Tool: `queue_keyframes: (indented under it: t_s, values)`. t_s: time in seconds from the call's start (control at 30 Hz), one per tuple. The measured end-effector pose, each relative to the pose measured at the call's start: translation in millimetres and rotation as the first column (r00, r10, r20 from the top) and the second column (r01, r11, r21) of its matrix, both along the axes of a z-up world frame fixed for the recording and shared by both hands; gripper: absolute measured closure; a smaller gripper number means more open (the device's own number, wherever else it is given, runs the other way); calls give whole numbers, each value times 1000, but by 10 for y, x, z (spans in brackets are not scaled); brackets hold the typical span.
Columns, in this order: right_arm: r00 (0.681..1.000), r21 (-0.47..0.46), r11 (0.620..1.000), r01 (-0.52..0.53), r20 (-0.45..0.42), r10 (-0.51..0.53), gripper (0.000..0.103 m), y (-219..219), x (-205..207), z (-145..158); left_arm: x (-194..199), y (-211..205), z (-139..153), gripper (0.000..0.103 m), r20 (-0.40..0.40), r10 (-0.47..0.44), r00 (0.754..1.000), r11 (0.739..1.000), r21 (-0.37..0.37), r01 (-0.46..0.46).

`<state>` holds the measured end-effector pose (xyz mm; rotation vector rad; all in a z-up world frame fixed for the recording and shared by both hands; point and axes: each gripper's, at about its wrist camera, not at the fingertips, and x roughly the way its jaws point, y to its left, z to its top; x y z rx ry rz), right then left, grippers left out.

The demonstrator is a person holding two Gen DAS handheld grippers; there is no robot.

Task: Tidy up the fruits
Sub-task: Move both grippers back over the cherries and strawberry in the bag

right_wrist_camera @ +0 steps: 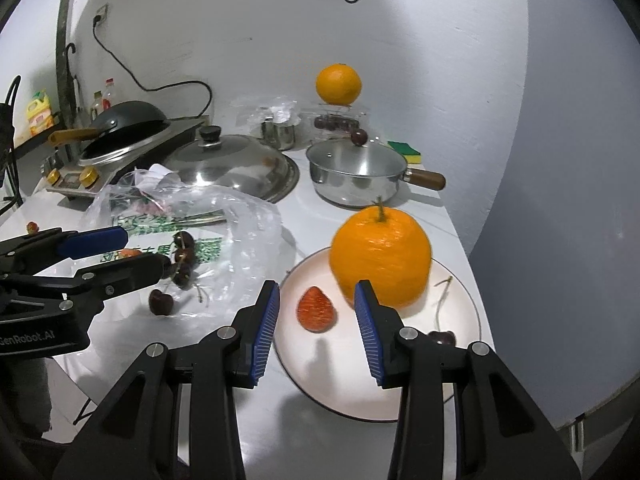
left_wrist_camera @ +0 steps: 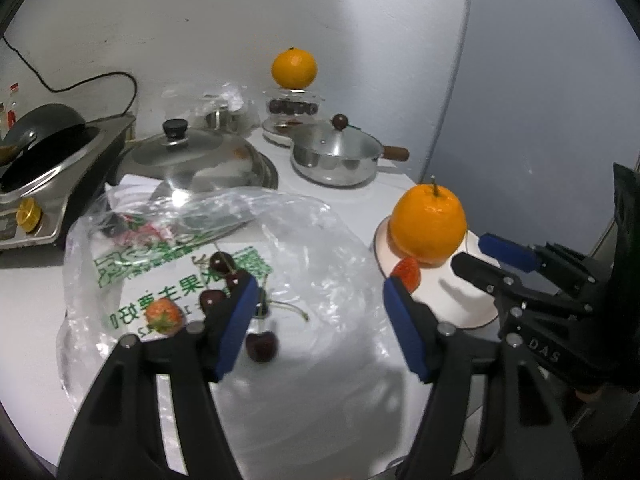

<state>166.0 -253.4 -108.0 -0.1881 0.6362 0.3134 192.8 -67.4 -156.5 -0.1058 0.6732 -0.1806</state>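
Note:
A white plate (right_wrist_camera: pixel 456 308) holds a big orange (right_wrist_camera: pixel 380 256), a strawberry (right_wrist_camera: pixel 316 309) and a cherry (right_wrist_camera: pixel 442 337). My right gripper (right_wrist_camera: pixel 317 312) is open and empty, its jaws on either side of the strawberry just above the plate. A clear plastic bag (left_wrist_camera: pixel 320 264) lies flat with several dark cherries (left_wrist_camera: pixel 261 345) and a strawberry (left_wrist_camera: pixel 162 314) on it. My left gripper (left_wrist_camera: pixel 318 304) is open and empty over the bag, the cherries by its left jaw. In the left wrist view the plate (left_wrist_camera: pixel 464 304), orange (left_wrist_camera: pixel 429 226) and right gripper (left_wrist_camera: pixel 476 254) show at right.
A steel pot with lid (right_wrist_camera: pixel 356 170), a large glass lid (right_wrist_camera: pixel 232 166), a stove with a black wok (right_wrist_camera: pixel 120 128), steel cups (right_wrist_camera: pixel 280 130) and a sponge (right_wrist_camera: pixel 404 150) stand behind. A second orange (right_wrist_camera: pixel 338 83) sits on a clear container of cherries (right_wrist_camera: pixel 334 120). The counter edge runs right of the plate.

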Motion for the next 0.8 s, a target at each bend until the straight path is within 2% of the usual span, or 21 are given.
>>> queue_keyframes:
  t_s: [0.8]
  values:
    - [995,-33,994,-100,-18,99,62,786,-124,-55,-272,734,-137,36,-2,91,996,995,-35,-91]
